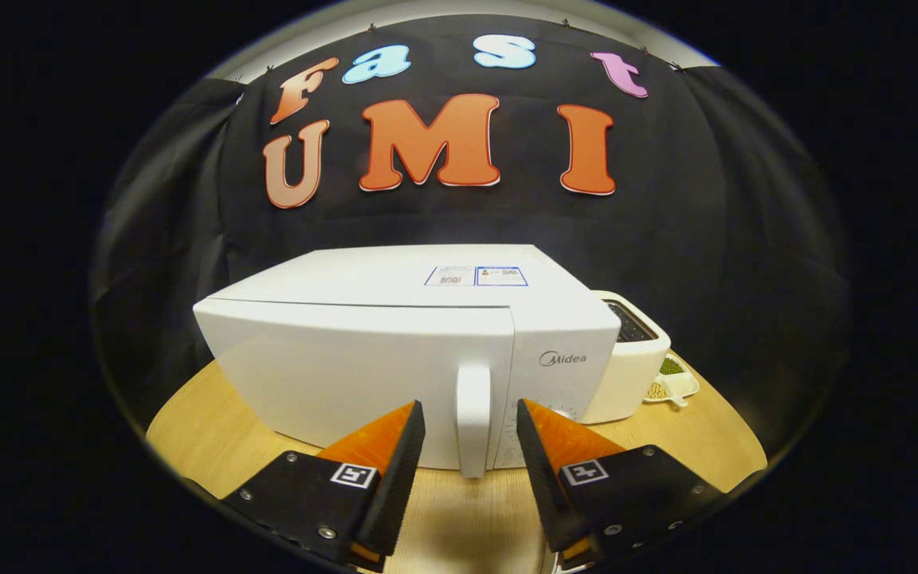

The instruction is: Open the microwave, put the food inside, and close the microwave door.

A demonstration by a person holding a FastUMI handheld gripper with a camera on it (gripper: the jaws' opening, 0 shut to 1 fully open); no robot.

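A white microwave [363, 351] stands on the wooden table [212, 430] with its door shut. Its upright white handle [472, 414] runs down the door's right side, next to the control panel [566, 359]. My gripper [471, 418] is open, and the handle sits between the two fingertips with a gap on each side. I cannot tell how far ahead of the tips the handle is. Neither finger presses on anything.
Right of the microwave stands a white appliance [626, 359] with a dark top. Beside it lies a small white dish [674, 383] with green and pale bits of food. The black cloth wall hangs close behind. Bare tabletop lies under my fingers.
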